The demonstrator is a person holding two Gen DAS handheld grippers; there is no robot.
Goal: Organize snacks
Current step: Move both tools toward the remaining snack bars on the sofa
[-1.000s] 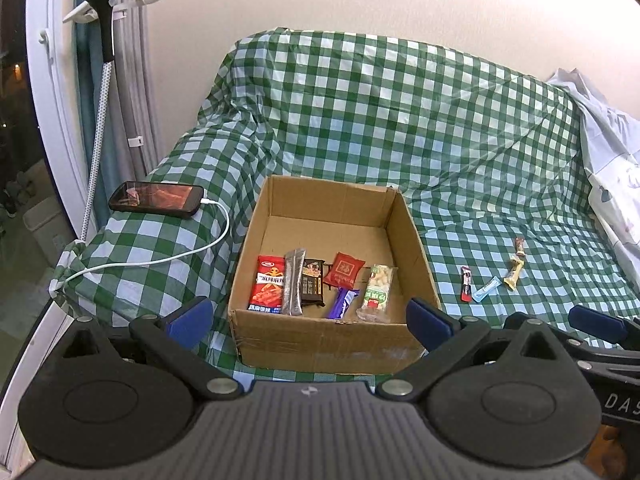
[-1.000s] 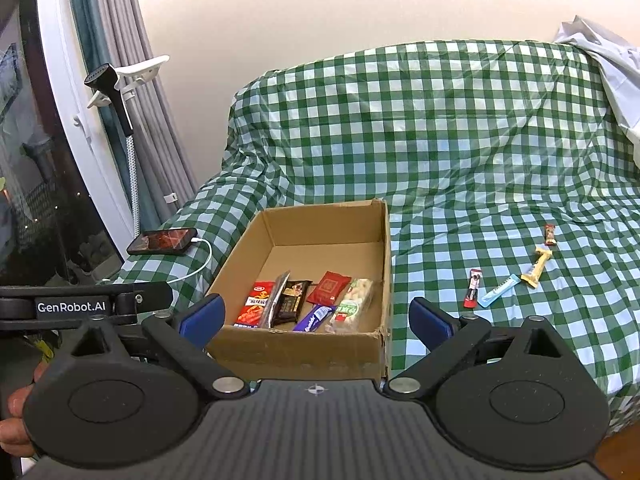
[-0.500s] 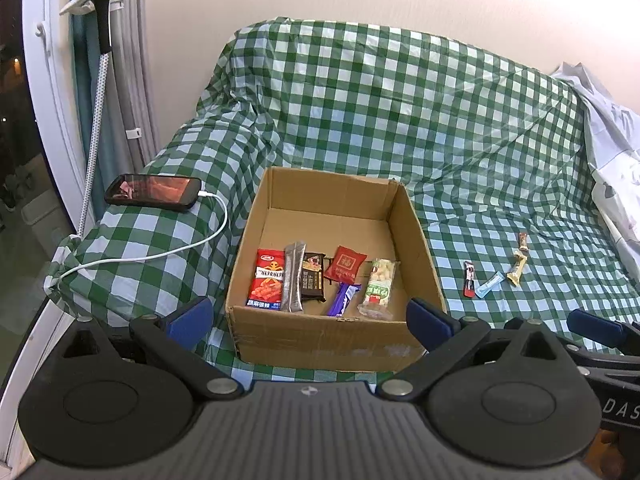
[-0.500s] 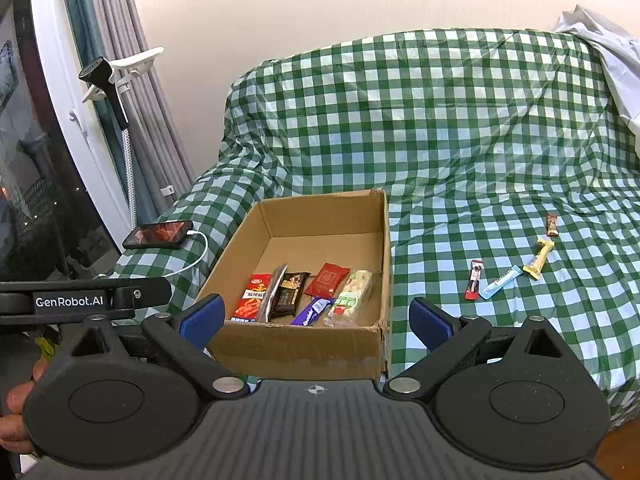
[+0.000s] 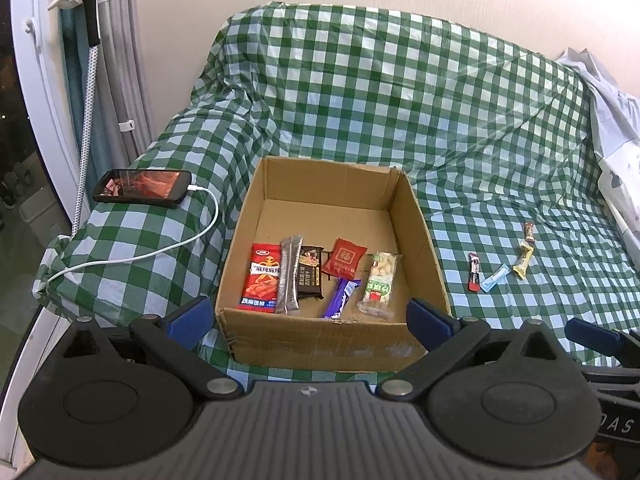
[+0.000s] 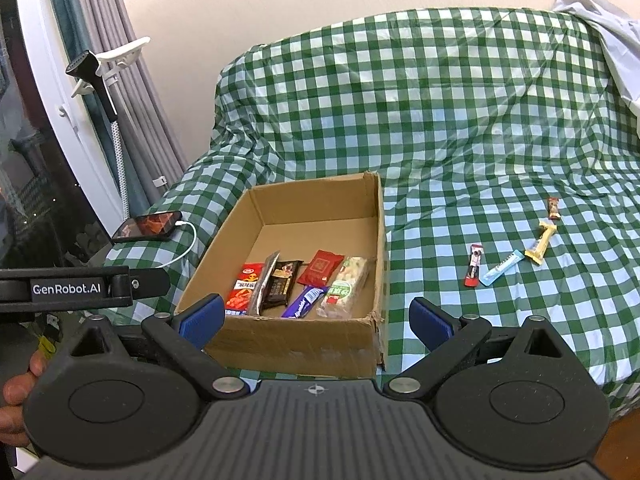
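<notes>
Snacks half sorted, four left on the sofa

Box (image 5: pixel 332 344) sits on the checked cover (image 5: pixel 400 100) of the sofa, with six packets lined along its near wall, among them a red packet (image 5: pixel 261 276) and a purple bar (image 5: pixel 340 298). Four small bars lie to its right on the cover, well apart from it: a red stick (image 6: pixel 473 265), a blue stick (image 6: pixel 501 267), a yellow bar (image 6: pixel 541 242) and a brown sweet (image 6: pixel 553 207).

Both the left gripper (image 5: pixel 308 316) and the right gripper (image 6: pixel 316 316) hover in front of the box, fingers spread wide, holding nothing.

Judging by this, a fresh pick is due. The right gripper would need to reach right, come down over the red stick and close across its narrow width.

A phone (image 5: pixel 142 186) charges at the left.
</notes>
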